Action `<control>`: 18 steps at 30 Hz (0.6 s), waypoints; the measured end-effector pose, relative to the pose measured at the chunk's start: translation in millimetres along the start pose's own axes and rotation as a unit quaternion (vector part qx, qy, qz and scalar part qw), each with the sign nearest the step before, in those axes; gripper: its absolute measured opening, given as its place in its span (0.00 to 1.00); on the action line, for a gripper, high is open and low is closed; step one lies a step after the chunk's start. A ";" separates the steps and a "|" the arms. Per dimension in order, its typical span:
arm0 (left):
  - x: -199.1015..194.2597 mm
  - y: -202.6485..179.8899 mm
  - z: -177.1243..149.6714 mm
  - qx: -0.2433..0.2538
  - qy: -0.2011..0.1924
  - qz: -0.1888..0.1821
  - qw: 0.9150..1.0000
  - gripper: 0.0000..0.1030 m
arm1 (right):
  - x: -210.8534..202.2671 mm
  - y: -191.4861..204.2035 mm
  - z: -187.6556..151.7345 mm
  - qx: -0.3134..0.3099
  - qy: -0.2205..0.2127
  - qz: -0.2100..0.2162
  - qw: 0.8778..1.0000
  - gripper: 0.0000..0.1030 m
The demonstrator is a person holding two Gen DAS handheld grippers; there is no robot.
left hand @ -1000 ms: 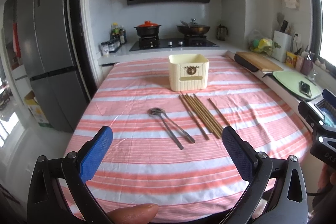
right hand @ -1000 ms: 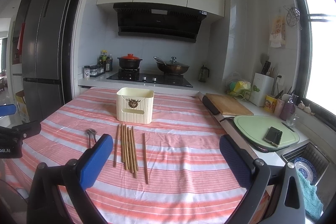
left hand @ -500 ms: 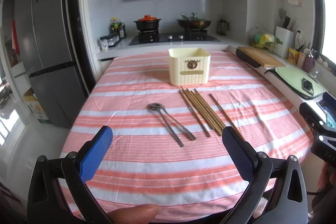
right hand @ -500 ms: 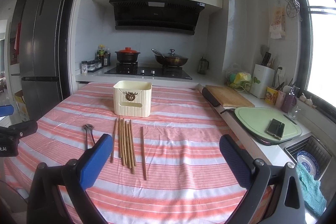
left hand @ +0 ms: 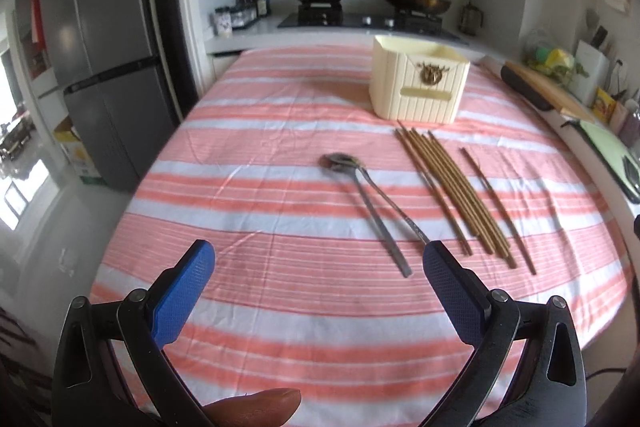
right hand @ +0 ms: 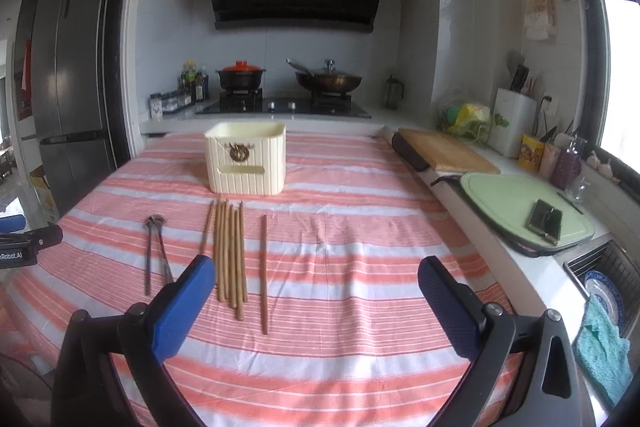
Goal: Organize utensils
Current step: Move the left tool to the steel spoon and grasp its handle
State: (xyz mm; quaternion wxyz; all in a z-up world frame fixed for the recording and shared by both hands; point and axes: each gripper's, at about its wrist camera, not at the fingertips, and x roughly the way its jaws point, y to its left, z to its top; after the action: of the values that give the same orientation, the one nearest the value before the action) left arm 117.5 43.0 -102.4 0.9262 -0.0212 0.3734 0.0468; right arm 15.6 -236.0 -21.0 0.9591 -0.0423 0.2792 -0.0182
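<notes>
A cream utensil holder [left hand: 418, 89] [right hand: 246, 158] stands at the far middle of the striped table. In front of it lie several brown chopsticks [left hand: 452, 189] [right hand: 230, 251], one set apart to the right [right hand: 264, 267]. Two metal spoons [left hand: 370, 199] [right hand: 156, 251] lie crossed to their left. My left gripper [left hand: 318, 267] is open and empty above the near table, with the spoon handles just beyond its right finger. My right gripper [right hand: 316, 279] is open and empty above the near ends of the chopsticks.
The table carries a pink and white striped cloth [right hand: 360, 227]. A counter on the right holds a wooden board [right hand: 444, 151], a green board with a phone [right hand: 546, 221] and a sink [right hand: 608, 283]. A stove with pots [right hand: 280, 95] is behind. A fridge [left hand: 108, 67] stands left.
Both grippers have moved forward and lower over the table. The left view has swung left and tilted down, so the utensils look nearer. Nothing was picked up.
</notes>
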 end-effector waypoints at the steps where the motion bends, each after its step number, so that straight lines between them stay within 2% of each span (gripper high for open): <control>1: 10.9 -2.4 2.7 0.001 0.008 -0.001 1.000 1.00 | 7.4 -2.4 -1.0 -0.001 0.009 -0.001 1.000 1.00; 4: 41.0 -12.1 12.7 -0.001 0.018 -0.006 1.000 1.00 | 31.1 -3.7 -3.1 -0.002 0.036 -0.002 0.999 1.00; 7: 71.9 -17.7 20.0 0.000 0.024 0.013 1.000 1.00 | 48.7 -2.3 -2.9 -0.004 0.057 0.006 0.998 1.00; 11: 113.0 -15.2 22.4 -0.014 0.057 0.035 0.998 1.00 | 75.0 1.7 0.6 -0.010 0.077 0.033 0.996 1.00; 18: 144.6 -18.4 18.6 -0.025 0.088 0.044 0.995 1.00 | 147.6 5.9 0.2 -0.010 0.138 0.071 0.988 1.00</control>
State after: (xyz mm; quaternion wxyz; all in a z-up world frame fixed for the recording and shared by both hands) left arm 235.8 36.3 -189.3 0.8861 -0.0316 0.4525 0.0952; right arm 140.3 -238.8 -100.2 0.9100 -0.0289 0.4110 0.0471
